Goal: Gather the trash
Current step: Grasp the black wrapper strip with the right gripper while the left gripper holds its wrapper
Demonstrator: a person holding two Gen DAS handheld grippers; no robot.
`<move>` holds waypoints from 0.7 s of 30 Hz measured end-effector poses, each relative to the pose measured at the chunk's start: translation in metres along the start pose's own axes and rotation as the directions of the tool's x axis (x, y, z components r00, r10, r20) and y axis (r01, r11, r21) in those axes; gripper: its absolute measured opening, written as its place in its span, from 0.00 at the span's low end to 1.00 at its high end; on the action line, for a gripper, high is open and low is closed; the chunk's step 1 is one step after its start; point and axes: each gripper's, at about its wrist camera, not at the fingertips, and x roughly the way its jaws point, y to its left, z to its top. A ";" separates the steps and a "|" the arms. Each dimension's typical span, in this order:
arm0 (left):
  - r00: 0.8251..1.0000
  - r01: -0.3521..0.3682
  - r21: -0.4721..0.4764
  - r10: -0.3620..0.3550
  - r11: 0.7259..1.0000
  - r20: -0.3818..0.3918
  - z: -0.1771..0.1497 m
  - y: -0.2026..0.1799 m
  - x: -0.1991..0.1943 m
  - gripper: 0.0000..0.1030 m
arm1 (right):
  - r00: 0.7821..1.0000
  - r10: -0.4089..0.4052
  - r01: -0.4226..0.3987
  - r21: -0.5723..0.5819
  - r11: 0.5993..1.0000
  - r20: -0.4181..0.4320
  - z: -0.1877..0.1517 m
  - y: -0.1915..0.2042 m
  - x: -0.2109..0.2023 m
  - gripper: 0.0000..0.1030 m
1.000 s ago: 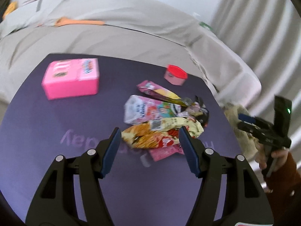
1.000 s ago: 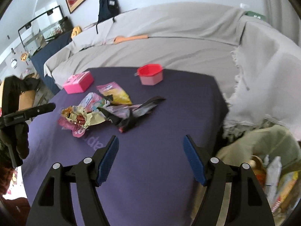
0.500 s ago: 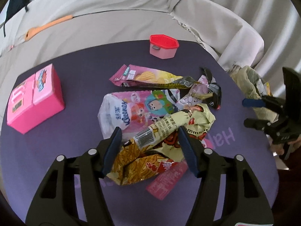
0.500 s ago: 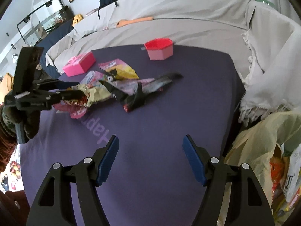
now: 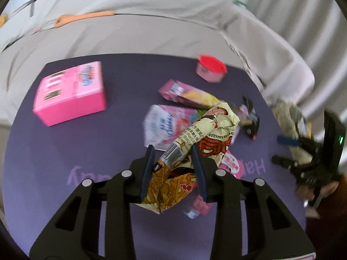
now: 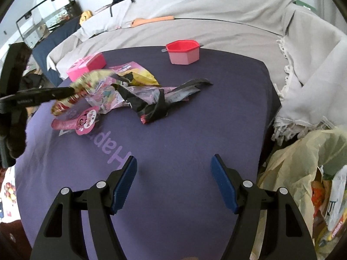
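Observation:
A pile of wrappers lies on the purple table (image 6: 184, 130). My left gripper (image 5: 172, 151) is closing on a crumpled yellow snack wrapper (image 5: 208, 134). Both pads press its sides, and its free end sticks up over the pile. In the right wrist view the left gripper (image 6: 43, 94) holds that yellow wrapper (image 6: 91, 78) just above the heap. Under it lie a pink tissue pack (image 5: 162, 125), a pink and yellow chip bag (image 5: 186, 93), a black wrapper (image 6: 156, 106) and a pink round-label wrapper (image 6: 84, 119). My right gripper (image 6: 173, 160) hovers open over bare table near the front edge.
A pink box (image 5: 71, 93) stands at the table's far left, and a red-lidded pink container (image 6: 184, 52) at its far edge. An open trash bag (image 6: 303, 162) with rubbish in it sits off the table's right side. A cloth-covered sofa (image 6: 206, 28) wraps behind.
The left jaws have narrowed onto the yellow wrapper, and its end has lifted off the pile. The right gripper has sunk a little toward the table and stays open.

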 end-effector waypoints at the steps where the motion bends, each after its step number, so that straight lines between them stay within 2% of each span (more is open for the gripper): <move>1: 1.000 -0.007 -0.032 0.008 0.999 0.018 0.001 0.005 -0.006 0.32 | 1.000 -0.010 0.010 -0.004 1.000 -0.006 0.001 0.001 0.001 0.65; 4: 0.997 -0.020 -0.097 0.027 0.995 0.075 0.001 0.014 -0.022 0.32 | 0.999 -0.010 0.009 -0.034 0.999 -0.033 0.006 0.005 0.003 0.65; 6: 0.993 -0.026 -0.139 0.041 0.990 0.108 0.001 0.020 -0.031 0.32 | 1.000 0.001 -0.001 -0.022 1.000 -0.004 0.011 0.005 0.001 0.65; 11: 0.987 -0.033 -0.208 0.064 0.978 0.145 -0.003 0.029 -0.040 0.32 | 0.995 -0.016 0.003 0.130 0.991 0.100 0.040 -0.003 -0.001 0.65; 14: 0.989 -0.016 -0.227 0.049 0.974 0.141 -0.007 0.031 -0.041 0.33 | 0.995 -0.020 0.000 0.203 0.979 0.099 0.058 -0.007 0.013 0.65; 16: 0.989 -0.010 -0.232 0.044 0.973 0.140 -0.010 0.030 -0.040 0.33 | 0.995 -0.017 -0.003 0.205 0.979 0.094 0.065 -0.004 0.023 0.64; 18: 0.990 -0.003 -0.238 0.037 0.971 0.139 -0.013 0.029 -0.040 0.33 | 0.997 -0.028 0.017 0.167 0.986 0.067 0.070 0.007 0.035 0.57; 19: 0.990 -0.002 -0.240 0.037 0.971 0.139 -0.014 0.030 -0.041 0.33 | 0.998 -0.035 0.027 0.149 0.988 0.051 0.071 0.011 0.040 0.48; 20: 0.990 -0.002 -0.244 0.037 0.970 0.139 -0.015 0.032 -0.041 0.33 | 0.999 -0.039 0.034 0.131 0.991 0.034 0.071 0.016 0.044 0.33; 21: 0.989 -0.002 -0.245 0.038 0.969 0.141 -0.015 0.032 -0.042 0.33 | 0.999 -0.038 0.036 0.110 0.993 0.017 0.070 0.020 0.048 0.31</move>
